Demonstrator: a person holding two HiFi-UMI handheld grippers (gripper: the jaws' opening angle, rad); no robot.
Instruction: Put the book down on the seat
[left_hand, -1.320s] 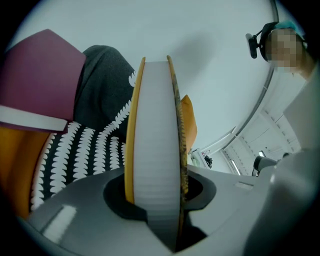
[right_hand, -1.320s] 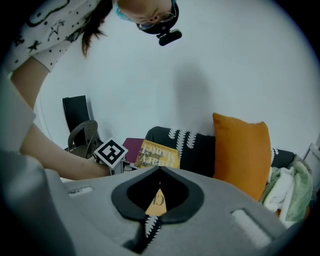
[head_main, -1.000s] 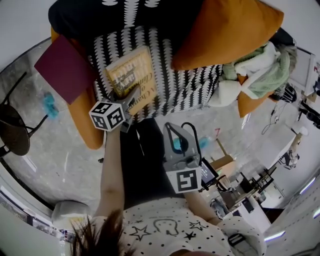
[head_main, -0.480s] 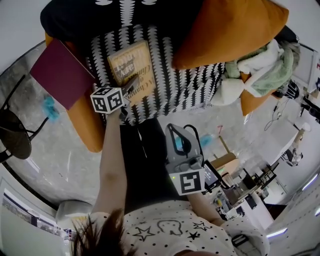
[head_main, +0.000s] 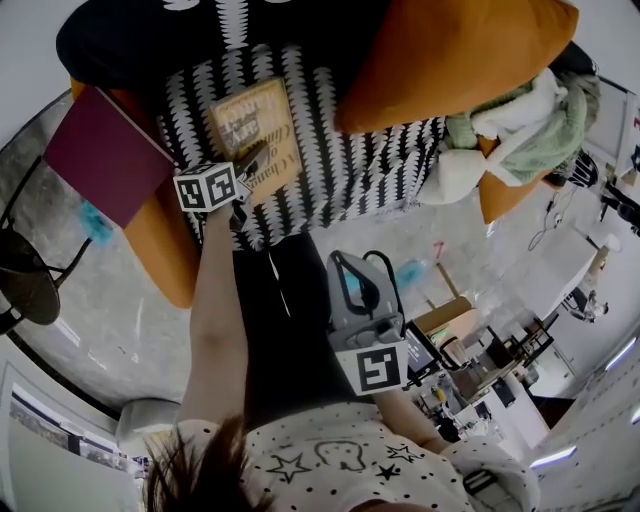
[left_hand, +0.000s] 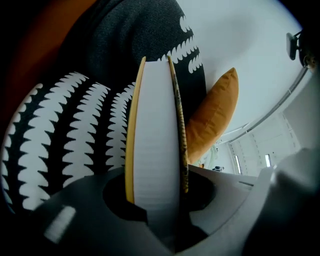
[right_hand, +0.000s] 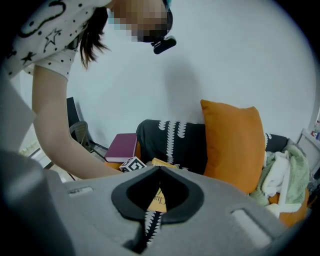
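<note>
A yellow book (head_main: 255, 125) hangs over the seat (head_main: 345, 175), which is draped in black-and-white patterned cloth. My left gripper (head_main: 248, 165) is shut on the book's near edge. In the left gripper view the book (left_hand: 155, 135) runs edge-on between the jaws of my left gripper (left_hand: 157, 200), white pages showing, with the patterned cloth right behind it. Whether it touches the cloth I cannot tell. My right gripper (head_main: 345, 262) hangs back near the person's lap, shut and holding nothing. The right gripper view shows my right gripper (right_hand: 159, 172) facing the chair.
A large orange cushion (head_main: 450, 60) leans on the seat's back right. A maroon book (head_main: 100, 155) lies on the left orange armrest. Green and white clothes (head_main: 520, 140) are piled on the right. A dark round side table (head_main: 25, 280) stands on the floor at left.
My left gripper has carried the yellow book farther over the seat and lower toward the patterned cloth. The right gripper has hardly moved.
</note>
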